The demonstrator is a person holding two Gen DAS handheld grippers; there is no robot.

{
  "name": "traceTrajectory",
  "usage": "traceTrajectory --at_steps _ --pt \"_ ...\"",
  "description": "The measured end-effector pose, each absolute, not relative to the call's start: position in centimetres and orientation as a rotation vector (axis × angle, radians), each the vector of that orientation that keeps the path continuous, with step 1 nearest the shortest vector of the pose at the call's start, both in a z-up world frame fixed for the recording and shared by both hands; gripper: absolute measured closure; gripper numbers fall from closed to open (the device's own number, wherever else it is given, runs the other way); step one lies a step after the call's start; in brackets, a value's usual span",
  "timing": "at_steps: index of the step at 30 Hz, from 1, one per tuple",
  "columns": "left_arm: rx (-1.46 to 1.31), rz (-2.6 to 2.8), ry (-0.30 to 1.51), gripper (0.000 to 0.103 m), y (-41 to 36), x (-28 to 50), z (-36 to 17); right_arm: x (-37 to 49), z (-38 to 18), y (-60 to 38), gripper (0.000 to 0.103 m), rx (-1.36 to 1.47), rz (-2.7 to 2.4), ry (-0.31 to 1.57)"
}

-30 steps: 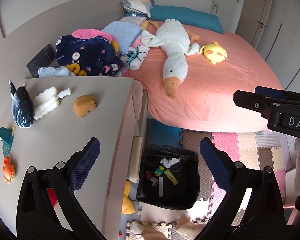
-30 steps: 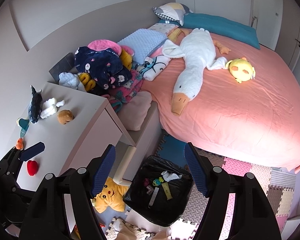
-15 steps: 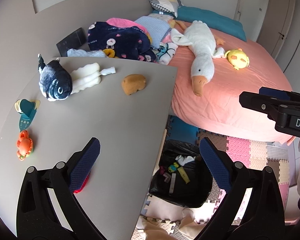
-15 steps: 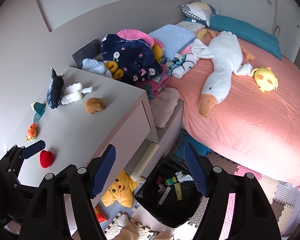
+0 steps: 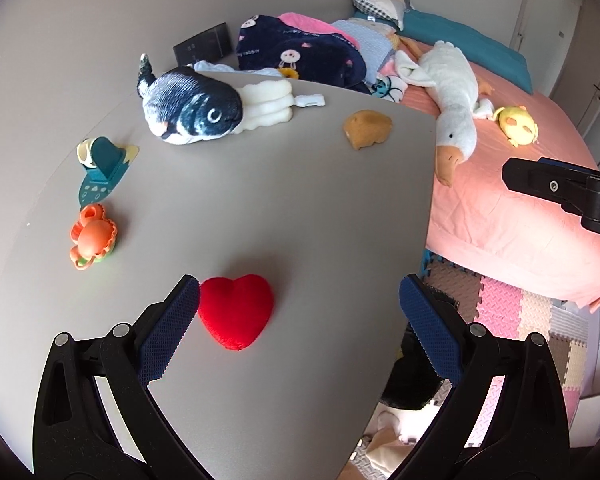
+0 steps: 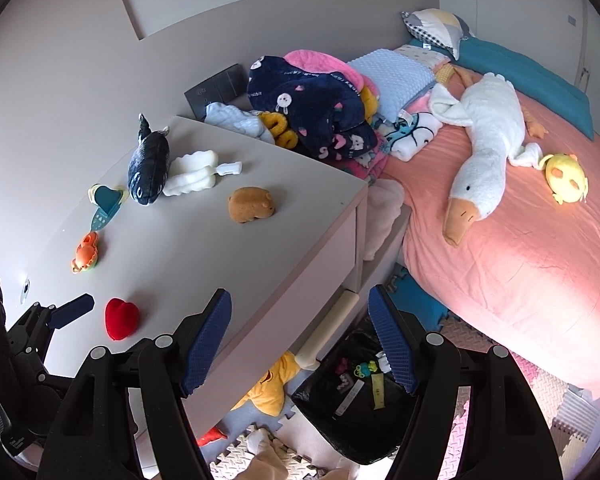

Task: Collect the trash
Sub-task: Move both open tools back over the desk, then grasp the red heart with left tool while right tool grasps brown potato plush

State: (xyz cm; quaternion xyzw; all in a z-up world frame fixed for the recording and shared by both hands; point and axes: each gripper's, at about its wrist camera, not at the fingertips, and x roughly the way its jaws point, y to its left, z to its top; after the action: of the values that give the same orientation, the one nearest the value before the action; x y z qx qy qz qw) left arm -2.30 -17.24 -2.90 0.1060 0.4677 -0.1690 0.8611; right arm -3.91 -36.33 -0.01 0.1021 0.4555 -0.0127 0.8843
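Note:
My left gripper [image 5: 300, 320] hangs open over the grey dresser top [image 5: 300, 208], empty. A red plush heart [image 5: 236, 312] lies just inside its left finger [image 5: 168, 332], not touching the pads. My right gripper [image 6: 300, 332] is open and empty, above the dresser's front corner and the floor. Below it a black trash bag [image 6: 360, 396] stands open on the floor with several small items inside. In the right wrist view the heart [image 6: 121, 318] sits beside a blue finger [image 6: 73, 307] of my left gripper.
The dresser top holds a dark fish plush [image 5: 192, 106], a white plush [image 5: 266, 106], a brown toy [image 5: 367, 128], a teal toy [image 5: 100, 168] and an orange crab [image 5: 92, 236]. A pink bed [image 6: 520, 248] carries a goose plush [image 6: 484, 160]. A yellow plush [image 6: 272, 388] lies on the floor mats.
Both grippers have swung left, from over the floor bag to over the dresser top. The red heart has come into the left wrist view near the left finger. Both jaws stayed open.

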Motion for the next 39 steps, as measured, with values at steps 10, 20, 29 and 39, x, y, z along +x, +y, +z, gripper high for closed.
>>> traceTrajectory --at_steps 10,20,29,39 --pt "0.193 -0.337 1.040 0.030 -14.7 -1.5 -5.0 -2.5 -0.6 -33.8 0.031 0.185 0.000 0.957" --pt "0.196 -0.345 1.050 0.054 -13.6 -0.4 -5.8 -1.3 -0.7 -32.7 0.031 0.170 -0.005 0.964" --pt "0.204 -0.360 1.047 0.055 -12.9 0.5 -5.0 0.2 -1.4 -32.0 0.031 0.182 -0.010 0.977" --pt "0.179 -0.365 1.036 0.054 -11.9 2.1 -3.6 2.7 -2.6 -31.4 0.031 0.190 -0.017 1.002"
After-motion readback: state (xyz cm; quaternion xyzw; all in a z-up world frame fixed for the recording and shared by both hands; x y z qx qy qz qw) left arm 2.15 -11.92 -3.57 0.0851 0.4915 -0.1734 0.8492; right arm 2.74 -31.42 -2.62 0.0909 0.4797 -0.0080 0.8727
